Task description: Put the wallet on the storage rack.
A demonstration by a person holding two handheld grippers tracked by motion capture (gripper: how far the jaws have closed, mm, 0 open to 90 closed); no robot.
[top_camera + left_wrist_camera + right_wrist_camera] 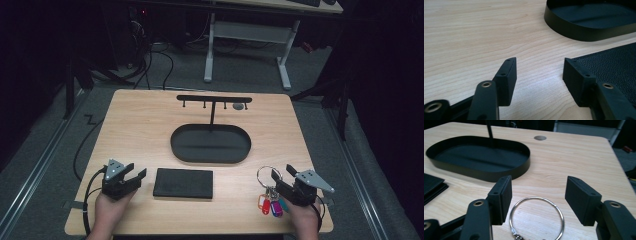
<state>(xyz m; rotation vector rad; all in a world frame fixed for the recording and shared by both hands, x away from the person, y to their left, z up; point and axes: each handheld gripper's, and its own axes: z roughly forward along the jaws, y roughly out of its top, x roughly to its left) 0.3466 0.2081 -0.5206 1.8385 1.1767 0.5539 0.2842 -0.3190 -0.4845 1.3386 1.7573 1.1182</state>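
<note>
Key ring (268, 174) flat on the wooden table (145, 130), near the front right corner, with coloured tags (270, 205) bunched at its near side: red, purple and something teal. In the right gripper view, same ring (536, 218) lying on the wood just in front of the two black jaws, between them but touched by neither, as far as can be seen. Right gripper (282, 179) spread wide, pinching nothing, held low over the table by the right hand (305, 220) at the front edge. Grey three-cornered plate on top of it, pointing to the right.

Further left, a flat black rectangular pad (183, 183), lying near the front edge, well apart from the ring. Behind the pad, toward the middle of the table, a black oval tray (176, 145) with a low wall; from its back part a thin post rising to a horizontal bar with small hooks (214, 98) hanging under it. Small round grey spot (238, 106) on the table behind the tray, to the right of the post.

At the front left, left gripper (137, 176) also spread, jaws apart with only bare wood between them, held by the left hand (107, 212). In the left gripper view, corner of the textured pad (614, 65) just beside the right-hand jaw, tray wall (574, 30) further ahead.
</note>
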